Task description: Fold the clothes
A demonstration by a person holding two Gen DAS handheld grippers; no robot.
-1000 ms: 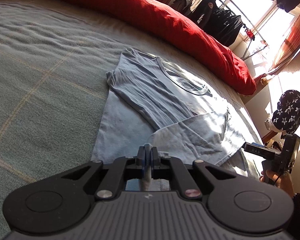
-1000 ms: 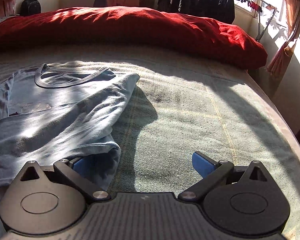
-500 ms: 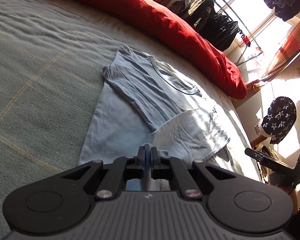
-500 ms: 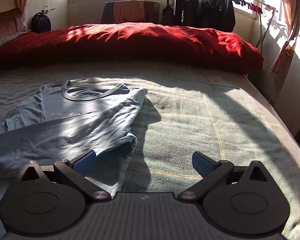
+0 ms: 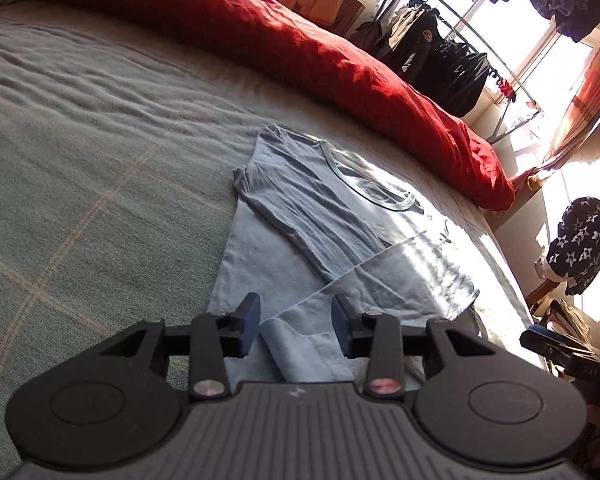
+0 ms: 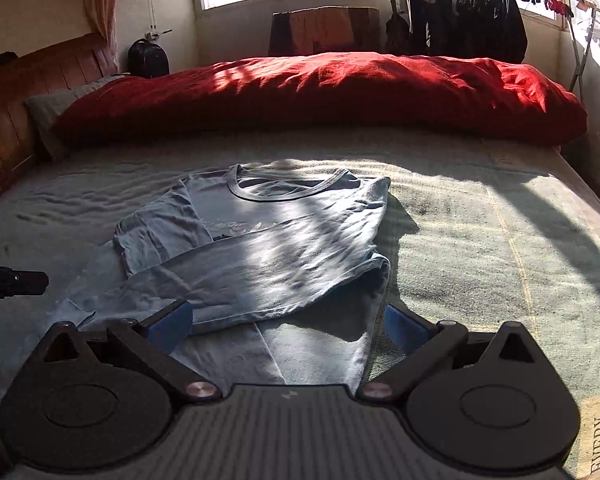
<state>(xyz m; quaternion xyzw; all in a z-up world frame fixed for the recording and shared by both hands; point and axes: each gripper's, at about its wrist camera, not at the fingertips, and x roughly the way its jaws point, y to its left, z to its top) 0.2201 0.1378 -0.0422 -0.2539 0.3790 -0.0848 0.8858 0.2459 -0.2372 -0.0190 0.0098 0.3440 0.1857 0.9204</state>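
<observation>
A light blue T-shirt [image 5: 324, 216] lies partly folded on the grey-green bed [image 5: 80, 200], neckline toward the red duvet. One side is folded across the body. My left gripper [image 5: 296, 320] is open, its blue pads on either side of the shirt's near hem fold, which rests loose between them. In the right wrist view the same T-shirt [image 6: 284, 248] spreads in front of my right gripper [image 6: 288, 324], which stands wide open just above the near hem, holding nothing. The other gripper's black tip [image 6: 12, 285] shows at the left edge.
A long red duvet [image 6: 320, 96] lies along the far side of the bed. Behind it stand a clothes rack with dark jackets [image 6: 464, 12] and sunlit windows. A wooden headboard [image 6: 28, 92] rises at the left. Bare blanket [image 6: 500, 240] stretches right of the shirt.
My left gripper has opened and let go of the shirt's hem. My right gripper, open throughout, has drawn back from the shirt, so more of the bed shows.
</observation>
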